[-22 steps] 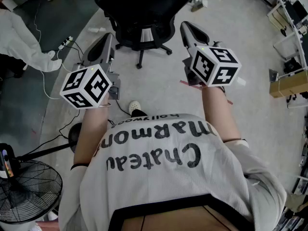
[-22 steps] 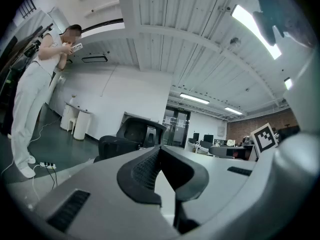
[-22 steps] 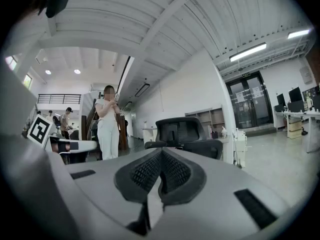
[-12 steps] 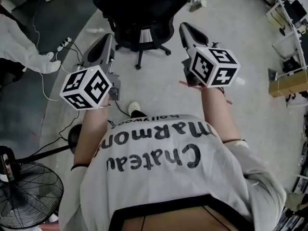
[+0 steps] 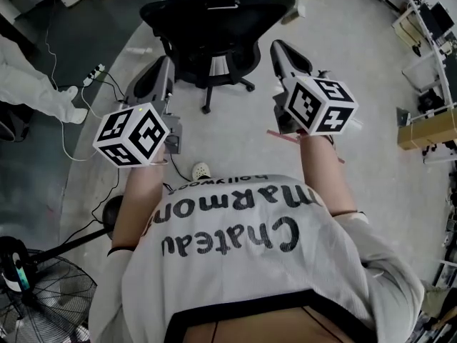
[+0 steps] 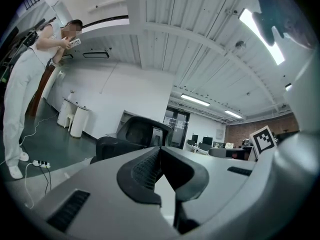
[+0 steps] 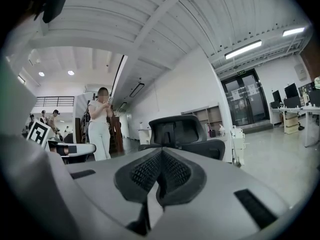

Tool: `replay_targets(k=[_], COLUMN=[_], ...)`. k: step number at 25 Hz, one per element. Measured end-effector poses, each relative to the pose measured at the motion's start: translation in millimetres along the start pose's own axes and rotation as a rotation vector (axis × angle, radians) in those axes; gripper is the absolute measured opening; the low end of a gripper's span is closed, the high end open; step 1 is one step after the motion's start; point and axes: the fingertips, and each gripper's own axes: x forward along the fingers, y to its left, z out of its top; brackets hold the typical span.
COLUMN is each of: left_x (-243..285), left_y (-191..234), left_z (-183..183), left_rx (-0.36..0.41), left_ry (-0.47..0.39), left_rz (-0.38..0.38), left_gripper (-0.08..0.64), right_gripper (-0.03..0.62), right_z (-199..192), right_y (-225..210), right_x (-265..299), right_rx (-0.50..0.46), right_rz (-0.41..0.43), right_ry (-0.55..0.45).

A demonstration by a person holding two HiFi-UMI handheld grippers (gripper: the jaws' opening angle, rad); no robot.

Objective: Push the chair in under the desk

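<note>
The left gripper point(image 5: 164, 66) and the right gripper point(image 5: 280, 48) each have their jaws pressed together on nothing. The black chair point(image 5: 214, 20) stands just ahead between them, seemingly untouched.

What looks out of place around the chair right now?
Nothing looks spilled or damaged. A power strip with loose cables trails left of the chair. The casters might catch the cables if the chair rolls that way.
</note>
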Motion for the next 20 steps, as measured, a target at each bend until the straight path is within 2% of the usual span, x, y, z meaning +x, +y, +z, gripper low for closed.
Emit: replay_targets(k=[4,10,15,20], left_x=[25.5,68.3,91.5,110.9], left_y=[26.9,57.2,84.9,99.2], left_z=[24.0,48.9,49.8,35.7], left_rx=[0.01,0.072,0.114,0.073], left_ry=[-0.011,0.032,0.051,0.092], left_rz=[-0.023,-0.123,-0.171,-0.199], left_gripper=[0.017,0.018,0.018,0.018], right_gripper=[0.012,0.012,0.012,0.012], right_z=[15.6,35.6,28.9,21.0], right_y=[2.1,-0.7,-10.6,-30.8], right_x=[35.7,85.2,111.6,121.4], right_rx=[-0.013,0.006,0.01,0.016], right_rz=[-0.012,-0.056,-0.111,-0.165], right_ry=[-0.009,-0.051,-0.051,-0.016])
